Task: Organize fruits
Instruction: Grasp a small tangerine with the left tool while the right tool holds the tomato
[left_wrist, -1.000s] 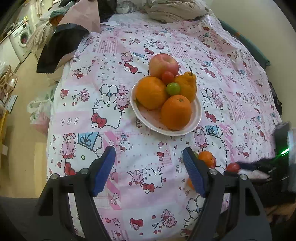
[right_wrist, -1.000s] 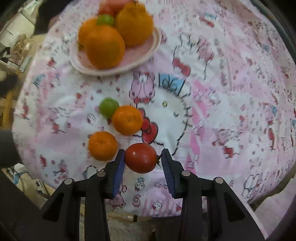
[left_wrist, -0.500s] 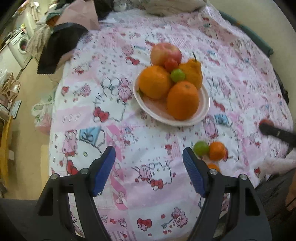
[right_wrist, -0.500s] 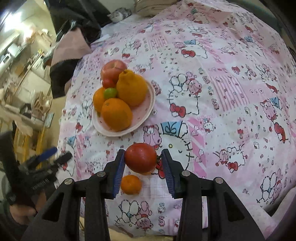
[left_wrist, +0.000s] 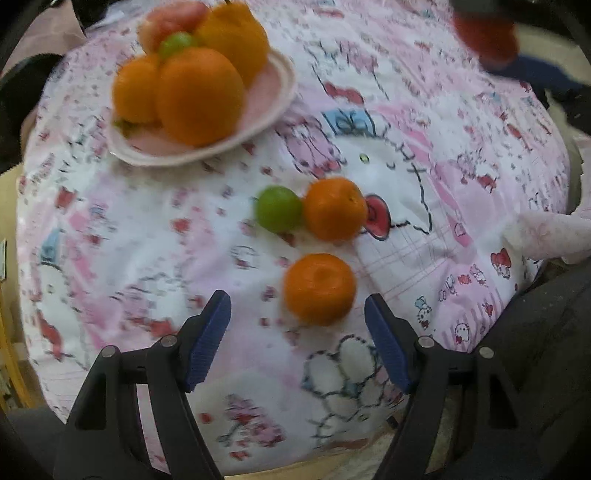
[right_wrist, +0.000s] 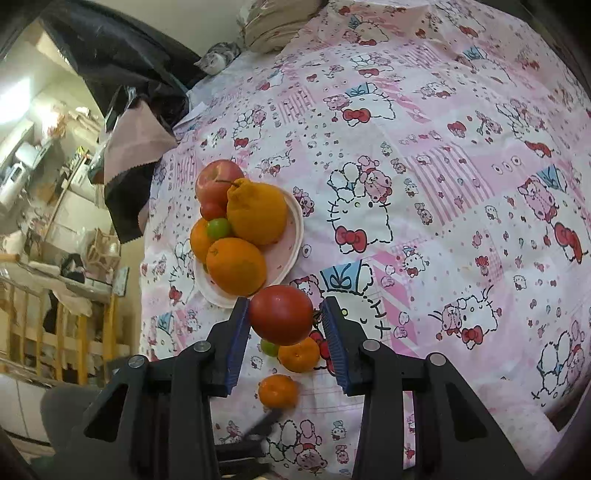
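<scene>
Mid-transfer: right gripper (right_wrist: 282, 319) was clamped on tomato (right_wrist: 280, 314), plate (right_wrist: 295, 229) just ahead-left. Left gripper (left_wrist: 297, 325), jaws apart, hovered w/ tangerine (left_wrist: 319, 290) just ahead. Next, probably: set tomato on plate.

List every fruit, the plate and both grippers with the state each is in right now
right gripper: shut on tomato
tomato: held, lifted off the cloth
left gripper: open, empty
near tangerine: loose on cloth
far tangerine: loose, touching lime
lime: loose on cloth
plate: piled with fruit
</scene>
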